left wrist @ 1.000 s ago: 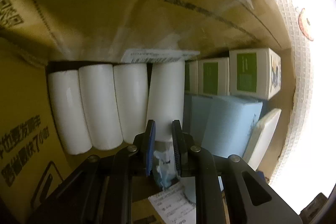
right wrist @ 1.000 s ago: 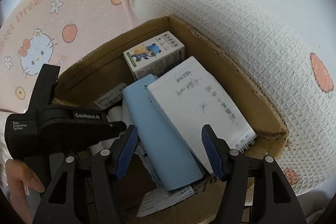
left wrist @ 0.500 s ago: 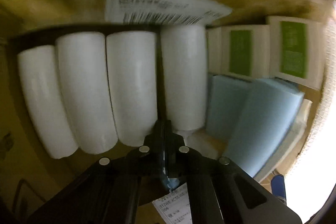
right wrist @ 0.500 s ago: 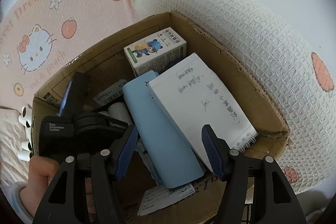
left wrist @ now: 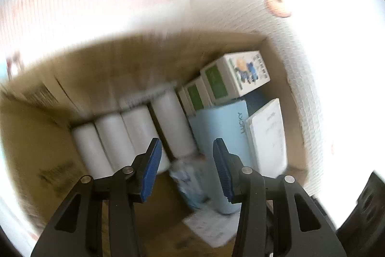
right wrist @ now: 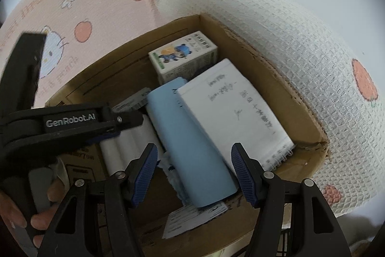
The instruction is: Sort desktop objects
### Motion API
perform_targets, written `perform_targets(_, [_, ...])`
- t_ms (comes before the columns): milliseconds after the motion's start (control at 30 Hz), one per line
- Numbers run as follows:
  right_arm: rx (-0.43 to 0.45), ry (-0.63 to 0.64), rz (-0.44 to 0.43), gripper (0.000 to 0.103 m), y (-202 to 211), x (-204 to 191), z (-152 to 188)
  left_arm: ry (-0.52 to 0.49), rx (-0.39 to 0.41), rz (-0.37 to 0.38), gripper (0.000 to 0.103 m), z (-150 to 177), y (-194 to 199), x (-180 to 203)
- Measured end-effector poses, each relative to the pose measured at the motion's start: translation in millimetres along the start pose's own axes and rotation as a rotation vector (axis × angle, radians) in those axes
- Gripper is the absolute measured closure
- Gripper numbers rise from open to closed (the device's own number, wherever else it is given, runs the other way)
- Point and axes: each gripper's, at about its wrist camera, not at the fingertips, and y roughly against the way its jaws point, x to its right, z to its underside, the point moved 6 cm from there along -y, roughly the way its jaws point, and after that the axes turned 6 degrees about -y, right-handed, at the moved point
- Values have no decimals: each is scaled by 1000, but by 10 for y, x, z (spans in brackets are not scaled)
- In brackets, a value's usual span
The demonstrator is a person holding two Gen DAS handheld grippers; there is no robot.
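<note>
Four white rolls (left wrist: 134,134) are seen packed side by side in the cardboard box (left wrist: 48,136). Nothing is held: the left gripper (left wrist: 185,168) is opening, empty, and the right gripper (right wrist: 193,175) is opening over the blue notebook (right wrist: 190,143). A release step is judged complete; another object must be fetched.

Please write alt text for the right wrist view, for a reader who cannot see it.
A cardboard box holds a blue roll, a notebook, white rolls and a small carton. The right claw, opening, hovers empty above; the left claw reaches in.
</note>
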Motion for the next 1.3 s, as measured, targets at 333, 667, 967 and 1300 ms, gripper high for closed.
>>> perform_targets(333, [17, 156, -7, 29, 214, -483, 153, -240, 237, -59, 50, 172, 627, 190])
perform_targets(667, [26, 380, 43, 25, 405, -1106, 427, -491, 434, -342, 44, 514, 1180, -25])
perform_targets(967, [29, 492, 54, 22, 518, -1431, 607, -500, 441, -389, 39, 682, 1486, -322])
perform_targets(1300, [-34, 546, 36, 20, 342, -1504, 856, -343, 375, -315, 39, 929, 1367, -780])
